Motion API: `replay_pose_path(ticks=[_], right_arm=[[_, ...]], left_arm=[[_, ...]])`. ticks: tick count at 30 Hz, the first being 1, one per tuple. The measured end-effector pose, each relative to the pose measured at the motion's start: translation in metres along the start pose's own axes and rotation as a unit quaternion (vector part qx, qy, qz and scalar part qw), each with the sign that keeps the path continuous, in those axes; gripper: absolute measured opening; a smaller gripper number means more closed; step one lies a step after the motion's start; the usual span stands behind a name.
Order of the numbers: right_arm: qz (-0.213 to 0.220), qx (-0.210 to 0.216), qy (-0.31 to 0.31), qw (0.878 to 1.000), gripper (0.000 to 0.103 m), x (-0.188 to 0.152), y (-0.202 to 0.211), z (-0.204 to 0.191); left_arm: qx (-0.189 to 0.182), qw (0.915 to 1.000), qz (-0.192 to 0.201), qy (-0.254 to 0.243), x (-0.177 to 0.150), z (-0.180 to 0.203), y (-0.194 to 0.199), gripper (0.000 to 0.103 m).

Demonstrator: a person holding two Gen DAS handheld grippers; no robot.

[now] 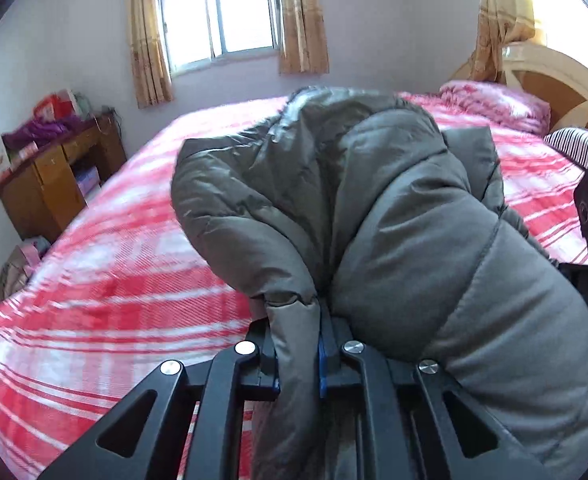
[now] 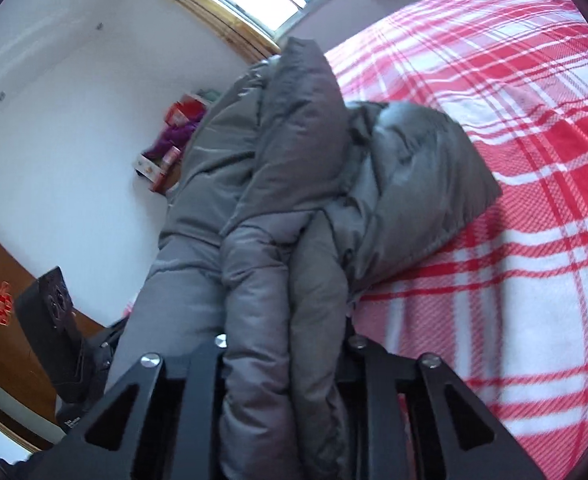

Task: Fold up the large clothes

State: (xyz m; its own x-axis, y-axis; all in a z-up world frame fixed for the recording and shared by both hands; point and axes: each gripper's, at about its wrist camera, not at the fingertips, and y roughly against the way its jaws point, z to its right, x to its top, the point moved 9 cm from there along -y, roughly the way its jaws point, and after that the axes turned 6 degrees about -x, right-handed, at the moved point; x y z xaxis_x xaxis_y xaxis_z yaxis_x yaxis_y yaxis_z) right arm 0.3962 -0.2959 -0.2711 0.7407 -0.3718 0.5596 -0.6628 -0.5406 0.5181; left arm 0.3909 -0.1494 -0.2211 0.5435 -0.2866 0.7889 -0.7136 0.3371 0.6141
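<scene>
I have the grey padded jacket (image 1: 374, 208) pinched in both tools: my left gripper (image 1: 298, 354) is clamped on a thin edge of it, and my right gripper (image 2: 283, 344) is squeezed round a thicker bunched roll, so the jacket hangs lifted over the red-and-white checked bed (image 1: 113, 264) with only its far end drooping onto the cover. I judge this to be the carry part of a fold, the held edge being brought across. Next I need to keep both grips firm, lay that edge squarely over the resting part, and only then let go.
</scene>
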Motion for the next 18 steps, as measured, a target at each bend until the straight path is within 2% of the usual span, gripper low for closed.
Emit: replay_pose_path(ticks=[6, 9, 13, 18], right_arm=[[0.044, 0.048, 0.024, 0.998, 0.023, 0.000, 0.035, -0.055], [0.055, 0.069, 0.043, 0.995, 0.023, -0.003, 0.048, -0.087], [0.055, 0.090, 0.072, 0.992, 0.023, -0.010, 0.055, -0.131], [0.041, 0.111, 0.108, 0.987, 0.023, -0.020, 0.041, -0.186]], left_arm=[[0.005, 0.9976, 0.067, -0.017, 0.025, -0.019, 0.088, 0.012], [0.014, 0.9963, 0.083, -0.018, 0.028, -0.034, 0.120, 0.012], [0.039, 0.9953, 0.089, -0.004, 0.024, -0.065, 0.151, 0.012], [0.059, 0.9946, 0.082, 0.024, 0.005, -0.099, 0.174, 0.012]])
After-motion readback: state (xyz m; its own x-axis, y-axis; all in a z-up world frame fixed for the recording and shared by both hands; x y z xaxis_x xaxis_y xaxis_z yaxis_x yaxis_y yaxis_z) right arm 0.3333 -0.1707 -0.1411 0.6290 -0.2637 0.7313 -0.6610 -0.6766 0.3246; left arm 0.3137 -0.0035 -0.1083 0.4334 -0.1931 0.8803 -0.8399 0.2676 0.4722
